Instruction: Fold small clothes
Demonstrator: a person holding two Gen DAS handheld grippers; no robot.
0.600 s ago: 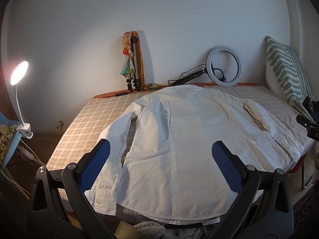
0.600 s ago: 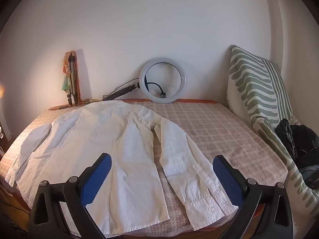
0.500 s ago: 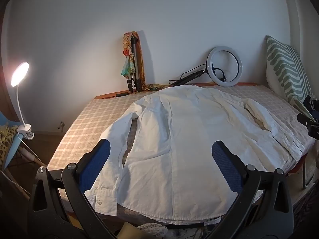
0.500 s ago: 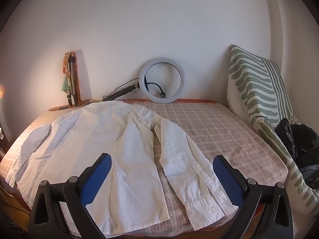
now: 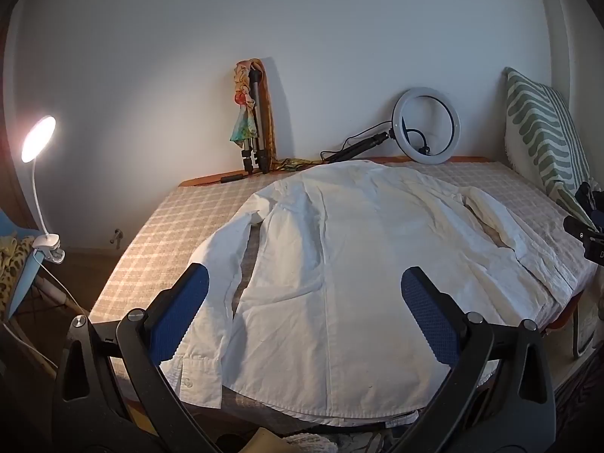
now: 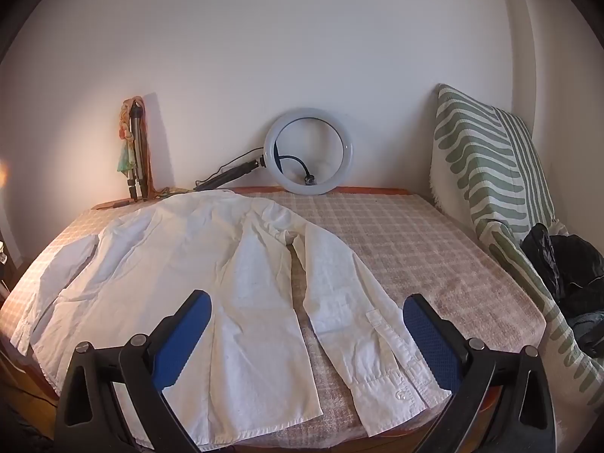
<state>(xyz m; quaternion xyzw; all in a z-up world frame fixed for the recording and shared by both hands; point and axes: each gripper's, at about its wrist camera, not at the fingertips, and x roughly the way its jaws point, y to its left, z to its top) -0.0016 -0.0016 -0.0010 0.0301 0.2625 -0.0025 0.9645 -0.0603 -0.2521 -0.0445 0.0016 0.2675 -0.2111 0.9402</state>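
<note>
A white long-sleeved shirt [image 5: 339, 249] lies spread flat, back up, on a checked bed cover, hem toward me and sleeves out to both sides. It also shows in the right wrist view [image 6: 196, 275]. My left gripper [image 5: 304, 287] is open and empty, held above the hem and left sleeve [image 5: 211, 275]. My right gripper [image 6: 305, 311] is open and empty, held above the right sleeve [image 6: 355, 313] and its cuff. Part of the right gripper [image 5: 585, 238] shows at the right edge of the left wrist view.
A ring light [image 6: 308, 151] and a folded tripod [image 6: 136, 151] lean on the wall at the bed's far edge. A green-striped pillow [image 6: 490, 173] and dark clothes [image 6: 566, 275] lie on the right. A lit clip lamp [image 5: 37, 139] stands left of the bed.
Both grippers have shifted very slightly; the shirt has not moved and both stay open.
</note>
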